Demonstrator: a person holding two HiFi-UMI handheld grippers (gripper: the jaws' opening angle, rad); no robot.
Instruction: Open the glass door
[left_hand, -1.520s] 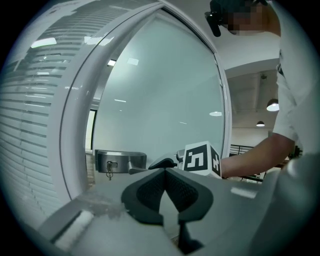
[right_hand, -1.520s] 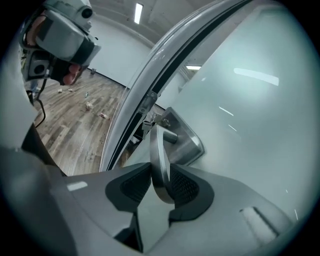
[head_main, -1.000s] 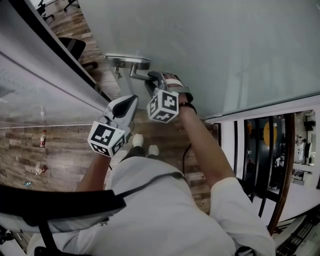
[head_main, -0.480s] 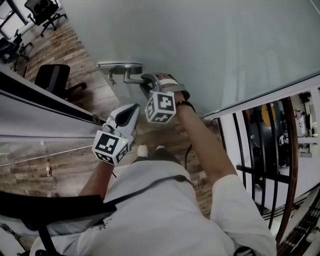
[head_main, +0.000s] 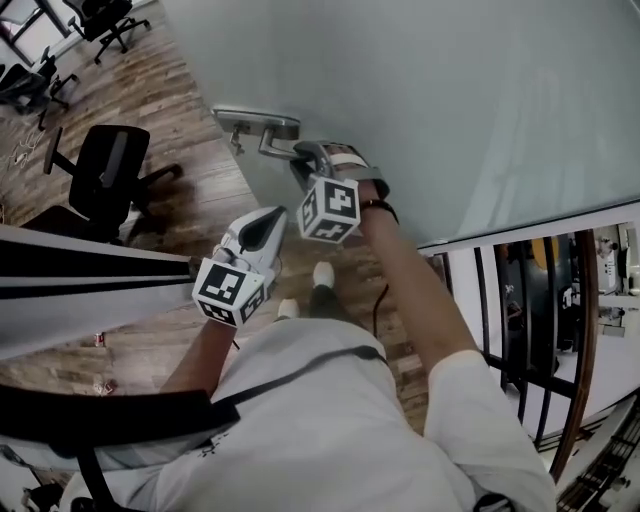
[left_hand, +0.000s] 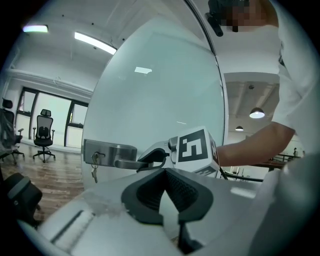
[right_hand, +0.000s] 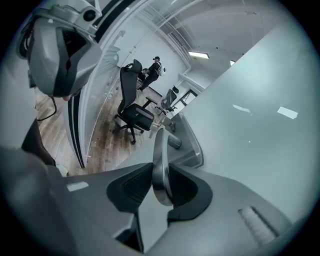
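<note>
1. Closing on the door handle (right_hand: 160, 162), the right gripper (right_hand: 161, 179) has the metal lever between its 2 dark pads. In the right gripper view both pads touch it.
2. The handle sticks out from a metal lock plate (head_main: 255, 122) on the frosted glass door (head_main: 450, 100). The door fills the upper middle and upper right of the head view.
3. The door stands open. Between its edge and the black-striped glass partition (head_main: 80, 275) at the left of the head view, the wooden floor (head_main: 190, 205) and a black office chair (head_main: 110, 170) show through the gap.
4. In the left gripper view a key (left_hand: 94, 170) hangs from the lock, just below the plate at the left middle of the frame.
5. The left gripper (head_main: 268, 218) has its 2 jaws together with nothing between them. In the head view it sits below and to the left of the handle, clear of the door, with its tip aimed up toward the lever.
6. The right gripper's marker cube (head_main: 328, 210) shows near the centre of the head view, just below the handle. A bare forearm (head_main: 410, 290) runs from it down toward the lower right.
7. A dark railing (head_main: 530, 330) stands at the lower right of the head view, beyond the bottom edge of the door.
</note>
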